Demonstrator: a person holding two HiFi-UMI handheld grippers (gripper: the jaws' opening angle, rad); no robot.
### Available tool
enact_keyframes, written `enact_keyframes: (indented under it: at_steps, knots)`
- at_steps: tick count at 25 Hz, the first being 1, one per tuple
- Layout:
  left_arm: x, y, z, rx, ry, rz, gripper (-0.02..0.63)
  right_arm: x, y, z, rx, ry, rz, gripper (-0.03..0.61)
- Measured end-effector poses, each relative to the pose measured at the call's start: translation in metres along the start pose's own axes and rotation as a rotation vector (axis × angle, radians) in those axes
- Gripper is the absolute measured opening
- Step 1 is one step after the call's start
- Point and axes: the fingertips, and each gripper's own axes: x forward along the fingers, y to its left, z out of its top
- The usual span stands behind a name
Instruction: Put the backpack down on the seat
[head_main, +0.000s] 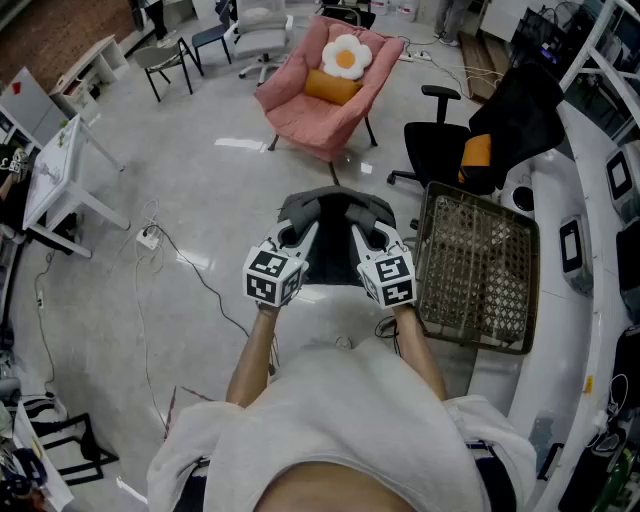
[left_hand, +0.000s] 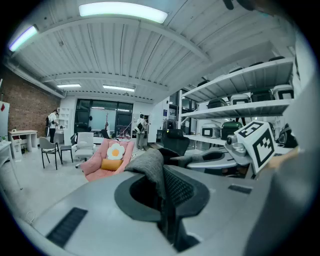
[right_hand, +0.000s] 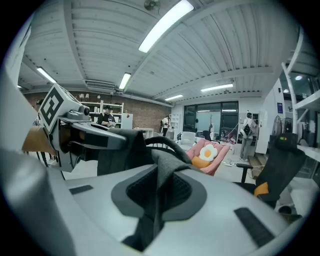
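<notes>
In the head view I hold a dark grey backpack (head_main: 333, 232) up in front of me, above the floor. My left gripper (head_main: 298, 240) and right gripper (head_main: 366, 240) each grip its top, side by side. The left gripper (left_hand: 162, 187) is shut on a fold of the backpack's grey fabric (left_hand: 149, 167). The right gripper (right_hand: 160, 192) is shut on another fold of that fabric (right_hand: 169, 162). The pink armchair (head_main: 330, 90) with a flower cushion stands some way ahead, also seen as the armchair (left_hand: 107, 157) and the armchair (right_hand: 207, 152) in the two gripper views. Nothing lies on its seat but the cushions.
A wire basket (head_main: 478, 268) stands close on my right. Beyond it is a black office chair (head_main: 445, 150) with a dark jacket over it. A white table (head_main: 60, 170) and a floor cable with a power strip (head_main: 150, 238) are at the left. Shelving runs along the right.
</notes>
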Motion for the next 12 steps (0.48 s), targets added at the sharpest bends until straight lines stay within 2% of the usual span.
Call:
enact_keyframes:
  at_steps: [12]
  knots:
    - [0.0, -0.0055, -0.0048, -0.009, 0.012, -0.003, 0.031, -0.0038, 0.0007, -0.0071, -0.005, 0.016, 0.0, 0.029]
